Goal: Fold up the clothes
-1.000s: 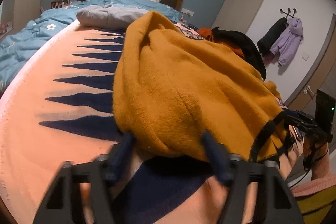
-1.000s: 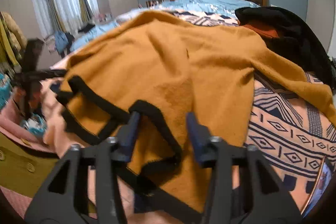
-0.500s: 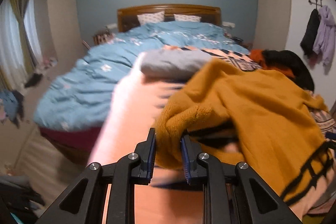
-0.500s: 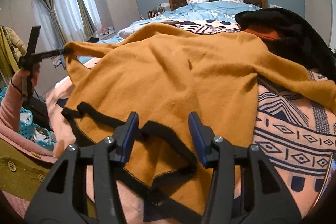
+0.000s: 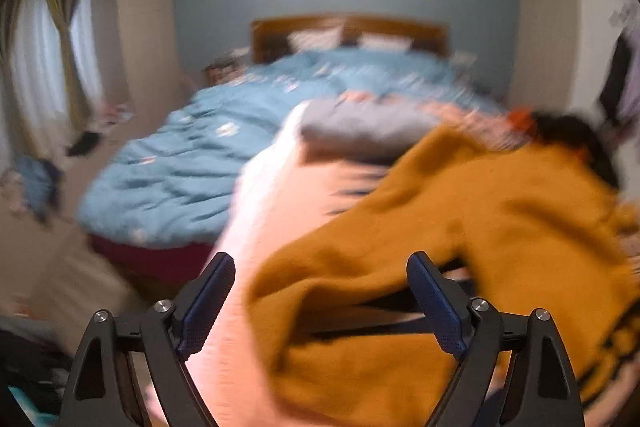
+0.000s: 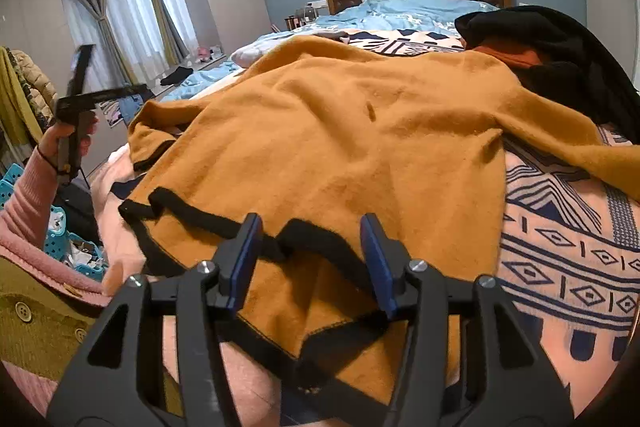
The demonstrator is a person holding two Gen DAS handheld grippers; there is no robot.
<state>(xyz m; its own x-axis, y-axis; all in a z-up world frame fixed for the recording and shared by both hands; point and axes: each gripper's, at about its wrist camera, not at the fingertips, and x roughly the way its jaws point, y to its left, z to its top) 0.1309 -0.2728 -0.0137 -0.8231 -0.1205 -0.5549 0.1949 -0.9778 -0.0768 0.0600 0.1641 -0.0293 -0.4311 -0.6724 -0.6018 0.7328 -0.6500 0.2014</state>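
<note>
Both our grippers' fingers (image 5: 320, 301) (image 6: 310, 253) spread wide; we should pinch the mustard fleece garment's (image 6: 360, 131) black-trimmed hem (image 6: 200, 215) squarely at lower centre.

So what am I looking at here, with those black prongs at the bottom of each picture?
There is no robot. A person holds a hand-held gripper in each hand, and a fisheye camera on each one looks out along its two fingers. The prongs are the left gripper in one picture and the right gripper in the other. The right view also shows the person's left hand on its tool. A mustard sweater with black trim lies on a patterned blanket on the bed, beside a dark clothes pile. Both grippers are open and hold nothing.
</note>
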